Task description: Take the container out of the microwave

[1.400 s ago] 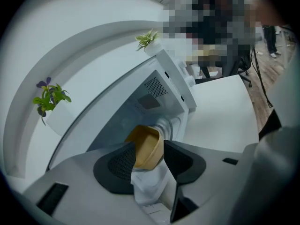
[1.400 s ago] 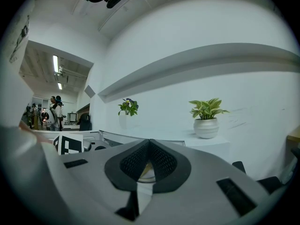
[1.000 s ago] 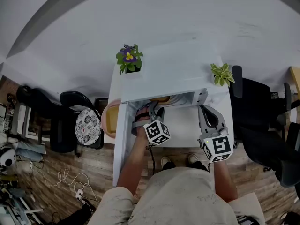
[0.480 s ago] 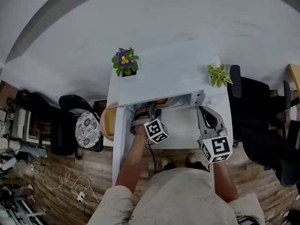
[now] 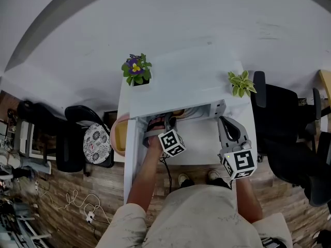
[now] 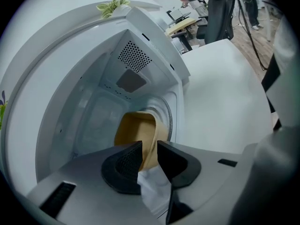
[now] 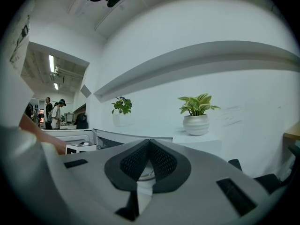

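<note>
The white microwave [image 5: 181, 87] stands open, its door [image 5: 130, 154] swung out to the left. Inside lies a tan container [image 6: 136, 130], and a sliver of it shows in the head view [image 5: 178, 111]. My left gripper [image 6: 149, 149] reaches into the cavity, tilted downward. Its jaws have just been closing, and the container's near rim now stands between the pads, which press on it. In the head view the left gripper [image 5: 164, 119] sits at the oven's mouth. My right gripper [image 5: 226, 119] hovers level over the table to the right, shut and empty [image 7: 149, 142].
A purple-flowered plant [image 5: 135, 68] and a green plant in a white pot [image 5: 242, 81] stand on top of the microwave. The white table [image 5: 201, 138] extends in front. Black chairs [image 5: 289, 133] stand at right, a patterned stool [image 5: 97, 141] at left.
The left gripper has sunk slightly at the microwave's mouth and shifted a little left. The right gripper has stayed where it was.
</note>
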